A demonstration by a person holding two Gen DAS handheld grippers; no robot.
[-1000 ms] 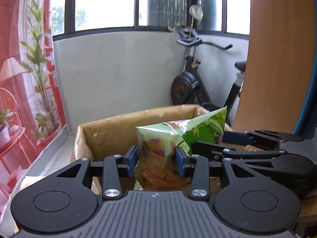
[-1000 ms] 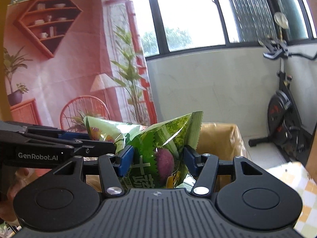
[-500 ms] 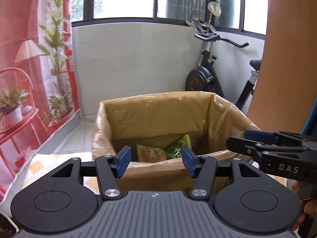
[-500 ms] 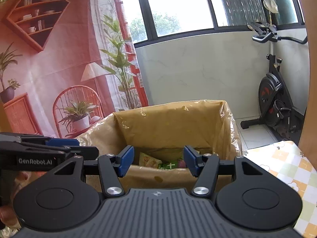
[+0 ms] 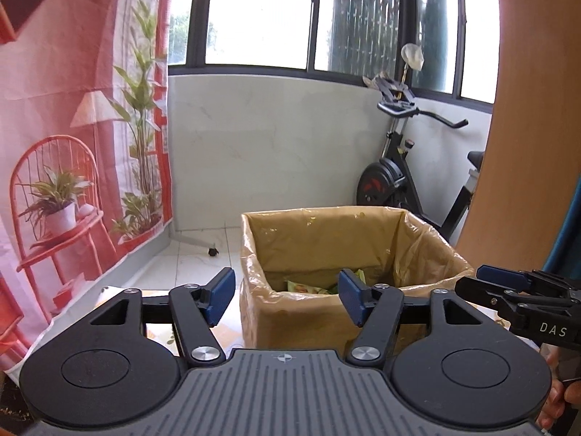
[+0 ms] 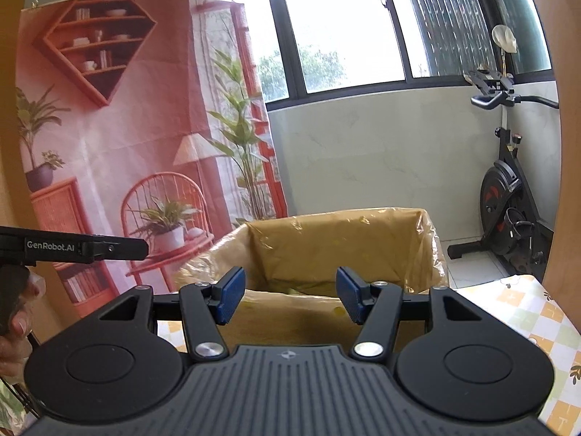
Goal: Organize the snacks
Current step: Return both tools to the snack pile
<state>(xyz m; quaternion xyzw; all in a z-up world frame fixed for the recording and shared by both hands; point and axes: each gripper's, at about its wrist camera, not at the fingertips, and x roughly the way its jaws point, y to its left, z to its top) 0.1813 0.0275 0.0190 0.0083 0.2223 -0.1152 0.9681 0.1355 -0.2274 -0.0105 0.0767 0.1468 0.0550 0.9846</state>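
Observation:
A cardboard box (image 5: 290, 323) lined with clear plastic stands on the table; green and yellow snack bags (image 5: 308, 286) lie at its bottom. In the left wrist view my left gripper (image 5: 285, 299) hangs in front of the box, its jaws opening with nothing between them. The right gripper (image 5: 508, 283) shows at that view's right edge. In the right wrist view my right gripper (image 6: 287, 299) is open and empty before the same box (image 6: 290, 323), where only a sliver of a bag (image 6: 290, 290) shows. The left gripper (image 6: 120, 249) reaches in from the left there.
A checked tablecloth (image 6: 537, 312) covers the table. An exercise bike (image 5: 395, 178) stands by the white wall behind the box. A printed red backdrop (image 6: 127, 138) hangs at the left, a wooden panel (image 5: 526, 109) rises at the right. A hand (image 6: 14, 327) holds the left gripper's handle.
Both grippers let go of their snack bags, which now lie in the box. Both grippers pulled back from the box, and the left jaws stand wider.

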